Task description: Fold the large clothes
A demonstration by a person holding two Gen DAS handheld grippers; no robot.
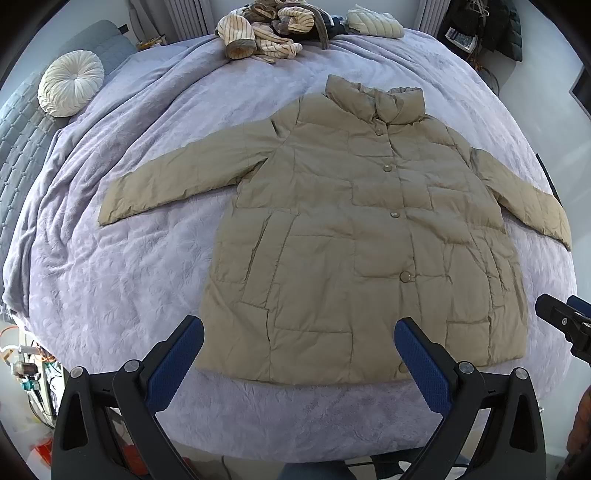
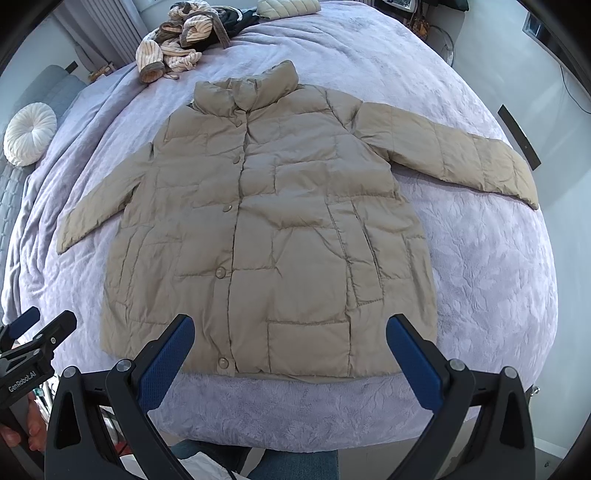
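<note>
A tan quilted puffer jacket (image 1: pixel 343 229) lies flat and buttoned on a lavender bedspread (image 1: pixel 122 266), collar away from me, both sleeves spread out to the sides. It also shows in the right wrist view (image 2: pixel 280 229). My left gripper (image 1: pixel 299 332) is open and empty, held above the jacket's hem at its left half. My right gripper (image 2: pixel 290 328) is open and empty, above the hem at its right half. Each gripper shows at the edge of the other's view, the right one (image 1: pixel 565 321) and the left one (image 2: pixel 37 332).
A heap of striped and dark clothes (image 1: pixel 266 33) and a folded cream quilted garment (image 1: pixel 373 22) lie at the bed's far edge. A round white cushion (image 1: pixel 70 86) rests on a grey quilted headboard area at the far left. The bed's near edge is just below the hem.
</note>
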